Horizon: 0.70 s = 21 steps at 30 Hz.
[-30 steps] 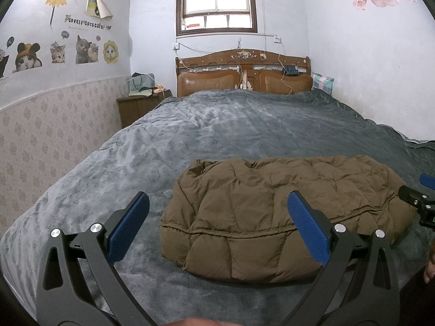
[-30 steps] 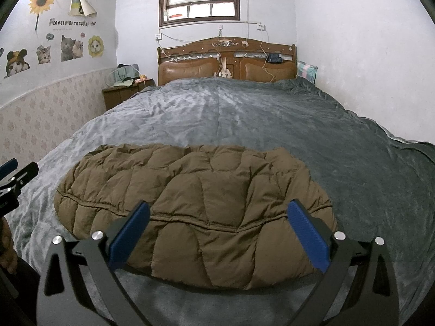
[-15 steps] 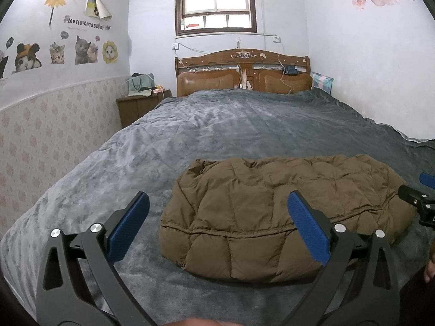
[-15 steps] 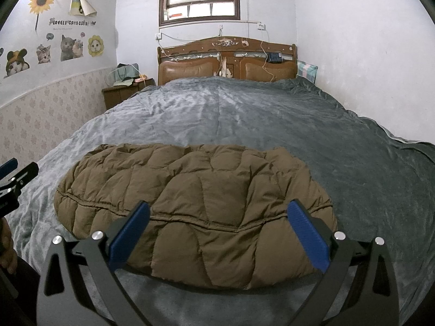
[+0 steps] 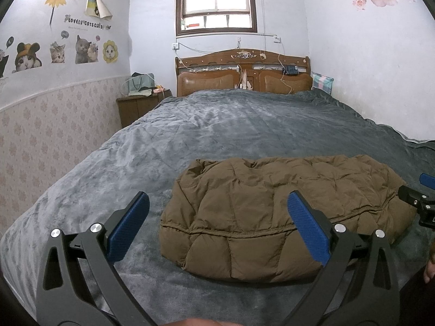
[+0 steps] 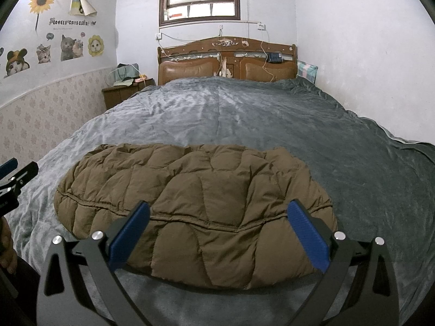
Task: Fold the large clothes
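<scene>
A brown quilted down jacket [image 5: 274,206] lies folded in a compact bundle on the grey bed blanket [image 5: 223,127]; it also shows in the right wrist view [image 6: 195,198]. My left gripper [image 5: 217,228] is open and empty, held just in front of the jacket's left end. My right gripper [image 6: 217,231] is open and empty, held in front of the jacket's right half. The right gripper shows at the right edge of the left wrist view [image 5: 421,201]. The left gripper shows at the left edge of the right wrist view [image 6: 13,179].
A wooden headboard [image 5: 242,73] stands at the far end of the bed. A brown nightstand [image 5: 141,106] with bags on it stands at the far left. Walls close in on both sides. The grey blanket [image 6: 244,108] stretches beyond the jacket.
Both grippers stay open and nearly still. The jacket has not moved.
</scene>
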Available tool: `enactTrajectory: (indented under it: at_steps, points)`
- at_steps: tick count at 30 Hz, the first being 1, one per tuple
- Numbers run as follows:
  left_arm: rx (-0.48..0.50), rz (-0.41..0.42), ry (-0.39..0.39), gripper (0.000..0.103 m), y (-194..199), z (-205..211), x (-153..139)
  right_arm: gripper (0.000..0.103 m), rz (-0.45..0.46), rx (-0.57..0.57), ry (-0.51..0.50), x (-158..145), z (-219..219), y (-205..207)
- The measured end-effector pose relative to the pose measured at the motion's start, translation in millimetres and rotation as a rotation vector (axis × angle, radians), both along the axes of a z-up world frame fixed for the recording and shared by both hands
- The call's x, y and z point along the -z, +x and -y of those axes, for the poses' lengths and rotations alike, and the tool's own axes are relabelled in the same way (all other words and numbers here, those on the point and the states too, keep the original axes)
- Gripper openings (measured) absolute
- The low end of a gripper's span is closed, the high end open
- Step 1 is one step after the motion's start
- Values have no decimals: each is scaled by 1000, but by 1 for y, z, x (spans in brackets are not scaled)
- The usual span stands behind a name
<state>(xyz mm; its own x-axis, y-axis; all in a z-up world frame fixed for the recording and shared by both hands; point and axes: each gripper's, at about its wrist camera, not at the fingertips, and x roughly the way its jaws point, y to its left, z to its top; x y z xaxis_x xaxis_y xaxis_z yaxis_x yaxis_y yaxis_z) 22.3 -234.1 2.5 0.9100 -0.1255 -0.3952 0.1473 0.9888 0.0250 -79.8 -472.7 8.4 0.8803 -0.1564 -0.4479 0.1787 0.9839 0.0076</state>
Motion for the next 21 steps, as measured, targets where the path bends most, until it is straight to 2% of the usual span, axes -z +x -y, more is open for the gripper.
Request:
enactTrajectory:
  at_steps: [21]
  points:
    - [0, 1, -1, 100, 0, 1, 0, 101, -1, -1, 0, -1, 0, 1]
